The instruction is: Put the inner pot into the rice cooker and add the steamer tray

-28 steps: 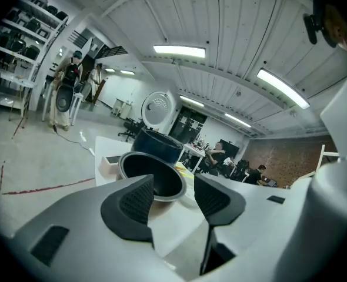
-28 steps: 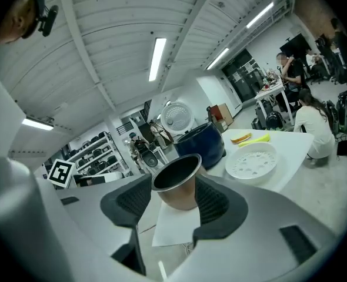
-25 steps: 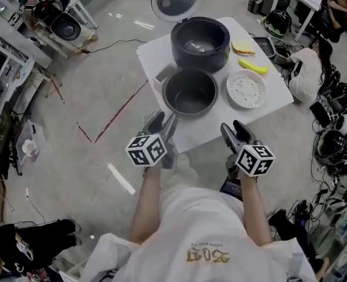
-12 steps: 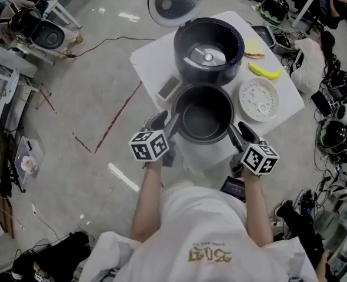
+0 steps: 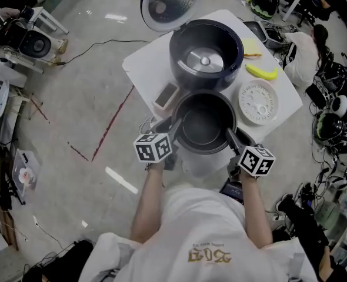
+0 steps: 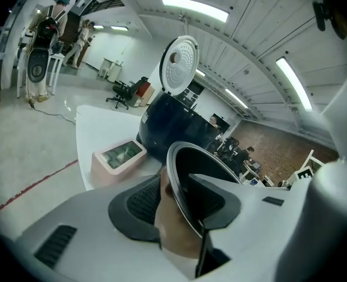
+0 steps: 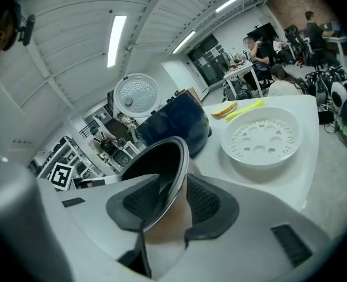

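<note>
Plainly, the job is only starting. On the white worktop the dark rice cooker stands with its lid swung up and its cavity bare. The inner pot sits on the worktop just in front of it, and the white steamer tray lies to the pot's right, apart. The left claw straddles the pot's left rim and the right claw its right rim. Both have just been closing, one pad inside the wall and one outside, though neither looks pinched tight yet. Lifting the pot in, then adding the tray, all remains.
</note>
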Available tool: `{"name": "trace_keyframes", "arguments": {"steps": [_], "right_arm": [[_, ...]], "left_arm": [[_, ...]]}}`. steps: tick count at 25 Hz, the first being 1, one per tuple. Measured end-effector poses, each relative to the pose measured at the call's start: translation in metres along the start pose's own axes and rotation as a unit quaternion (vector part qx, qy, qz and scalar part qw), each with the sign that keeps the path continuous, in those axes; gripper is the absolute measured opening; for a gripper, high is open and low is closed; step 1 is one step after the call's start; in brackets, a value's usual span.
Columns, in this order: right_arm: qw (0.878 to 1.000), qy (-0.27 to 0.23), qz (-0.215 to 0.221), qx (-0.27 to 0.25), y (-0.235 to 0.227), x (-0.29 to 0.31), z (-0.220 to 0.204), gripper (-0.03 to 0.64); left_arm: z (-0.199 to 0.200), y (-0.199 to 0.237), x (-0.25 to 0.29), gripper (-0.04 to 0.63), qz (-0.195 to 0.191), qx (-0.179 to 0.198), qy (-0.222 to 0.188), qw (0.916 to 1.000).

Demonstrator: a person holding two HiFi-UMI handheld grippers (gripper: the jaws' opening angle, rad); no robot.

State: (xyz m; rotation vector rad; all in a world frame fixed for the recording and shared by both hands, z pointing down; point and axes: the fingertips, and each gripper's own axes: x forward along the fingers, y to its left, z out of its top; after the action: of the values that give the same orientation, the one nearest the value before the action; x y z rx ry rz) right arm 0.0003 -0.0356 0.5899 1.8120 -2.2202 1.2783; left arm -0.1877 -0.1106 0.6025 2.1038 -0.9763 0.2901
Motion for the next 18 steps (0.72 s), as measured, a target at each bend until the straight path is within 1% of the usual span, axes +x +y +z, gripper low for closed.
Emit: {"name": "trace_keyframes", "arguments": {"steps": [2,6,9,13,18], "right_arm": [[1.0,-0.003,-0.005,-0.002,0.001,0.0,-0.004,0.11],[1.0,-0.008,-0.011,0.002,0.0,-0.001,-0.005,0.121],[1.0,-0.008,-0.011,0.009,-0.001,0.0,-0.002,0.115],[0.999,-0.016,0.004,0.027,0.0,-0.007,-0.001,0.101],[0.999,-0.024,0.019,0.027,0.006,-0.019,0.001,0.094]], "left_arm": [[-0.002,0.0,0.0,0.137,-0.006,0.0,0.002,1.0],[-0.002,0.0,-0.002,0.135,-0.018,0.007,0.004,0.9998],[0.002,-0.001,-0.002,0.116,-0.018,0.01,0.005,0.9998],[-0.003,-0.003,-0.005,0.098,-0.027,-0.016,0.007,0.9995],[-0.006,-0.009,-0.015,0.094,-0.035,-0.025,0.001,0.9991]]}}
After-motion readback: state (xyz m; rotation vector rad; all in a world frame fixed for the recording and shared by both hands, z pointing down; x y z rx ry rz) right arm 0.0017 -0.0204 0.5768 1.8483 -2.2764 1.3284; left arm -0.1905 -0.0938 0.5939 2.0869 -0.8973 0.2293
